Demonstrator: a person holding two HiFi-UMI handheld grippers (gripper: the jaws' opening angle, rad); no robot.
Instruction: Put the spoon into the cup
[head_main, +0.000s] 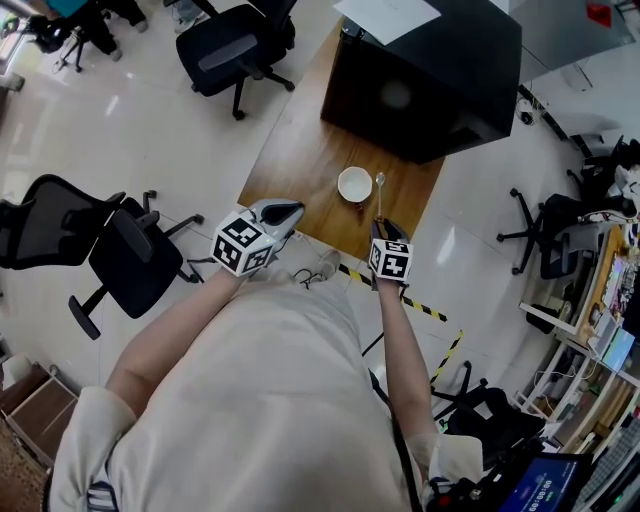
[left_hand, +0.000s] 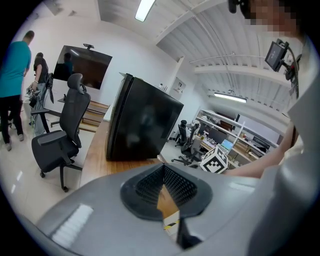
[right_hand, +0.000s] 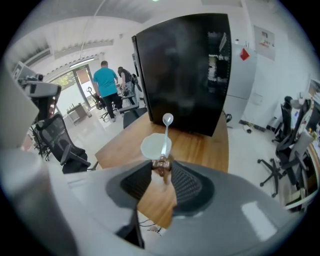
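Right gripper view: the right gripper (right_hand: 161, 167) has its jaws narrowed onto the brown handle end of the spoon (right_hand: 165, 135), whose bowl points away toward a black box (right_hand: 185, 70). The white cup (right_hand: 152, 147) stands on the wooden table (right_hand: 200, 145), close by the spoon. In the left gripper view, the left gripper (left_hand: 162, 172) has its jaw tips together with nothing between them.

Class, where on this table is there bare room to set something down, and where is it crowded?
Bare wood lies left of the cup, between the box and the near edge of the table, and along the box's left side. Crowded: right of the cup, where the right gripper holds the spoon; the box fills the far end.
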